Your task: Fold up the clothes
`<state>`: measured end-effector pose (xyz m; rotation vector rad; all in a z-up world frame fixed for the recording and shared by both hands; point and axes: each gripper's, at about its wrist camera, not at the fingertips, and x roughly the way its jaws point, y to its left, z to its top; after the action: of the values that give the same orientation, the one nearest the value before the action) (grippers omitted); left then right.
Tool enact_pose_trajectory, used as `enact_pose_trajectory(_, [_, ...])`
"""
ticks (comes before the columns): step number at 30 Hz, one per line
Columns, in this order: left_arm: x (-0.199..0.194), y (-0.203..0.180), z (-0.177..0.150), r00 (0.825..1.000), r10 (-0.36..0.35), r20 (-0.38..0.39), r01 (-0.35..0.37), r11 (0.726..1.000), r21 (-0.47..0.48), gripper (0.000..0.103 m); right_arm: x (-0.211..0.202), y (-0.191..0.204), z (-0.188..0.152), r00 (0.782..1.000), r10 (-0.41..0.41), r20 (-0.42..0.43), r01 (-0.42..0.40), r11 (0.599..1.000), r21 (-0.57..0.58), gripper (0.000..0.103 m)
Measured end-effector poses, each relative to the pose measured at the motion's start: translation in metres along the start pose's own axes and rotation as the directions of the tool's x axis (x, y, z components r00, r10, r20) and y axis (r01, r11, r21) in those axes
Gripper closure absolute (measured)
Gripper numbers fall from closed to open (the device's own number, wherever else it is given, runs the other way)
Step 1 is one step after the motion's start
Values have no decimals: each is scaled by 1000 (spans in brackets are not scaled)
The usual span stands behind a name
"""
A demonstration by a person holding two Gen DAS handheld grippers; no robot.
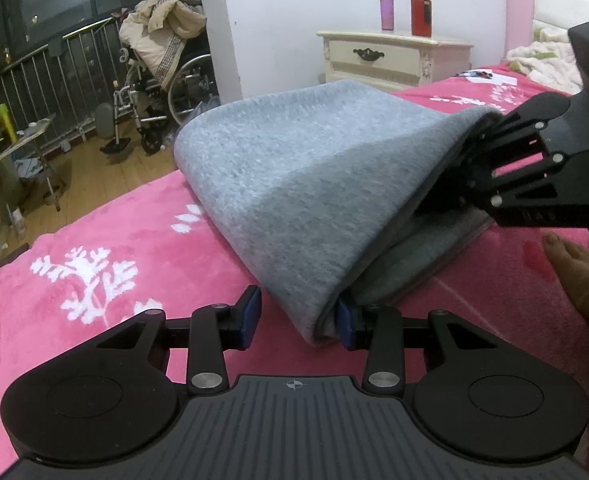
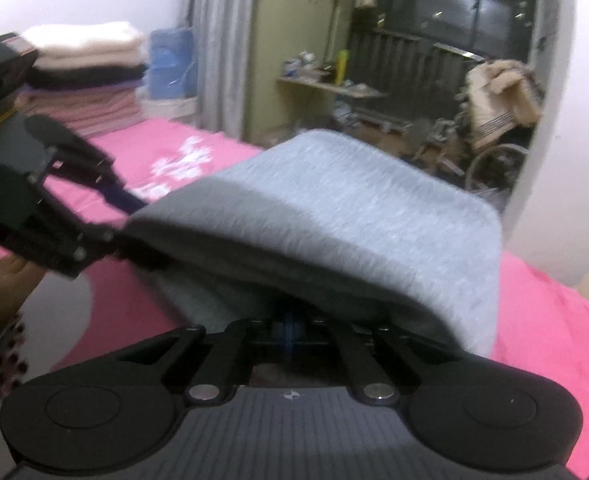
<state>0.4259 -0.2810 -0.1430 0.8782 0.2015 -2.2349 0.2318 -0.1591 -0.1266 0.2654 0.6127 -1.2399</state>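
Observation:
A grey garment [image 1: 294,184] lies folded over on the pink bed cover [image 1: 94,248], its upper layer raised into a hump. In the left wrist view my left gripper [image 1: 298,320] stands open around the garment's near corner. The cloth touches the right blue pad [image 1: 346,324] and a gap shows before the left one. My right gripper [image 1: 460,176] comes in from the right, shut on the garment's lifted edge. In the right wrist view the grey garment [image 2: 334,216] drapes over the shut right gripper [image 2: 290,330], and the left gripper [image 2: 132,228] is at the cloth's far left corner.
A cream nightstand [image 1: 390,56] with a purple cup [image 1: 386,14] and a red bottle [image 1: 421,12] stands beyond the bed. A wheelchair [image 1: 166,92] piled with coats stands by the railing. Folded cloths [image 2: 90,76] are stacked at the bed's far end. A bare foot [image 1: 570,268] rests on the cover.

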Motion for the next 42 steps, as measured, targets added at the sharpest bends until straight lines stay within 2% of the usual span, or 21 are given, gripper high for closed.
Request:
enact_pose_trajectory(4, [2,0,0,1000,-5,0,5,1000,1,64,4,4,-3,998,-59,-8,59,998,10,103])
enact_pose_trajectory(6, [2,0,0,1000,-4,0,4,1000,6,64,3,6,-2,998,-63,-18,63,998,0,103])
enact_pose_trajectory(10, [0,-1,-1,1000,4,5,-4,1000,17,64,-14,-1,5,997,77,-4,-77,997,11,103])
enact_pose_trajectory(12, [0,-1,-1,1000,8,7,-8,1000,13,64,-19,3,7,993,116,5,-115,993,-34,103])
enact_pose_trajectory(15, [1,-1,-2,1000,9,6,-9,1000,8,64,-2,11,5,999,30,-21,-32,994,-102,103])
enact_pose_trajectory(17, [2,-1,-2,1000,7,4,-7,1000,12,64,15,9,2,999,-29,-37,25,995,-94,103])
enact_pose_trajectory(20, [1,-1,-1,1000,2,-1,-2,1000,19,64,20,10,5,998,-51,-43,47,994,-96,103])
enact_pose_trajectory(23, [-3,5,-1,999,-41,-11,41,999,-4,64,6,7,9,997,23,-77,-32,993,-116,103])
enact_pose_trajectory(27, [-19,26,-3,986,-158,-45,153,983,-101,63,-30,-20,13,982,152,-110,-157,987,-33,102])
enact_pose_trajectory(29, [-32,39,-2,981,-194,-25,186,965,-182,63,-46,-37,18,981,164,-104,-163,986,26,102])
enact_pose_trajectory(31, [-46,48,2,984,-178,17,177,960,-217,63,-60,-59,26,985,161,-64,-153,981,119,102])
enact_pose_trajectory(34, [-57,48,18,986,-130,104,148,969,-199,63,-68,-83,38,992,125,4,-122,967,225,102])
enact_pose_trajectory(37, [-46,33,37,975,-162,153,185,971,-153,63,-63,-95,45,995,101,22,-103,958,268,102])
enact_pose_trajectory(42, [-18,-4,53,960,-222,171,226,974,-4,63,-56,-82,34,982,186,-26,-173,951,258,102])
